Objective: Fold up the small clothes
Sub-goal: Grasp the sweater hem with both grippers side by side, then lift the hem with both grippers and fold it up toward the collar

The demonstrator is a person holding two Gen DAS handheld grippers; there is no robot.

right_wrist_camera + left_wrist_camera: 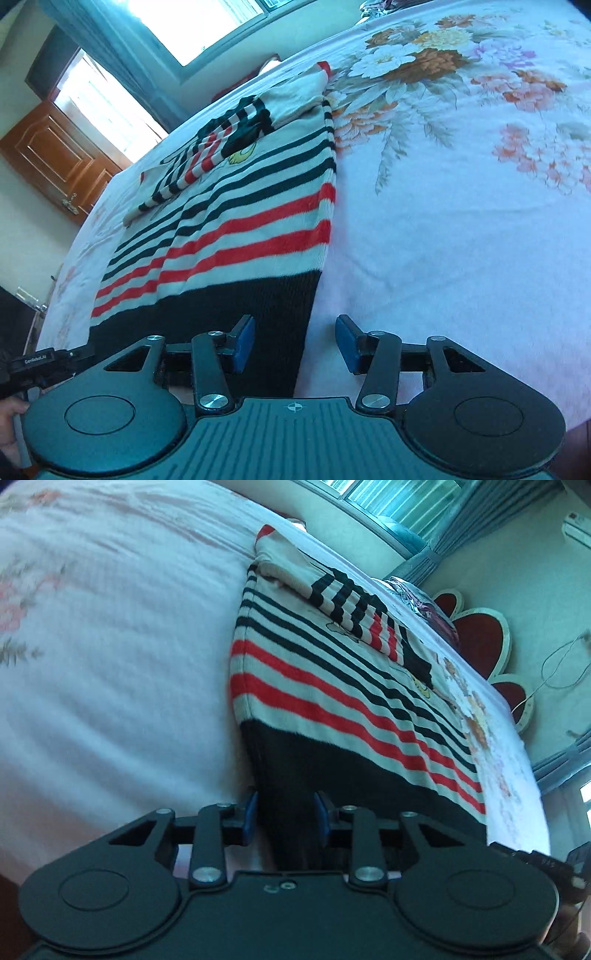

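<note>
A small knit sweater [332,686] with red, black and white stripes and a black hem lies flat on the bed, sleeves folded across its chest. It also shows in the right wrist view [236,221]. My left gripper [286,816] stands partly open around the left corner of the black hem [291,775]; the cloth lies between its blue pads [251,812]. My right gripper [295,343] is open around the right corner of the hem [280,314], its pads [347,343] apart from the cloth.
The sweater lies on a pale floral bedspread [461,184]. A red and white headboard [484,638] stands at the far end. A wooden door [55,158], windows and blue curtains [122,62] lie beyond. The other gripper [44,362] shows at the left edge.
</note>
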